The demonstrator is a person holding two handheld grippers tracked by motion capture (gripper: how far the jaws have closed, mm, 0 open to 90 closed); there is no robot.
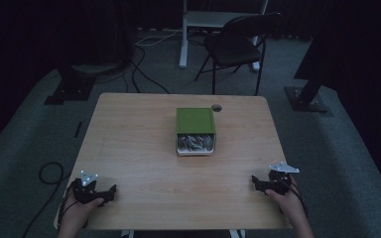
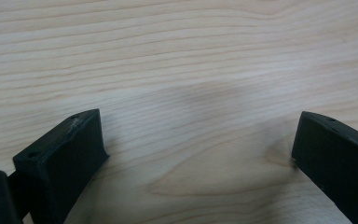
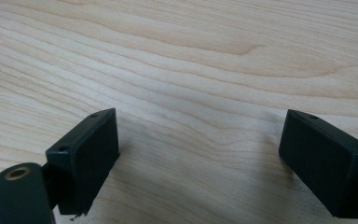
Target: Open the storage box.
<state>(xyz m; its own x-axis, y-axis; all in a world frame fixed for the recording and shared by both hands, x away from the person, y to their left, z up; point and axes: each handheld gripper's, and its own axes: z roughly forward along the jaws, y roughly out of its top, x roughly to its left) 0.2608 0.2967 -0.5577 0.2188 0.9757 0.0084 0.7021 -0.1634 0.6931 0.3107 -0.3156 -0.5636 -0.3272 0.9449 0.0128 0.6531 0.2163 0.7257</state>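
Grippers parked at the near corners of the table (image 1: 129,124), start posture. High view: left gripper (image 1: 110,191) rests near the front-left corner in the person's left hand (image 1: 77,210); right gripper (image 1: 256,181) sits near the front-right corner in the right hand (image 1: 290,198). Green box (image 1: 195,121) lies mid-table, well apart from both; its drawer (image 1: 195,144) is pulled out toward the person and holds what looks like metal pieces, too small and dim to identify. Room dark; chair (image 1: 238,47) stands beyond the far edge. Left gripper view: jaws spread wide, nothing between them, bare wood grain below. Right gripper view: same, jaws apart and empty over bare tabletop. Judgement: no contact made yet, work on the box not begun. Next move likely calls for one gripper reaching forward to the drawer front while the other steadies the green shell, since the box looks light enough to slide.
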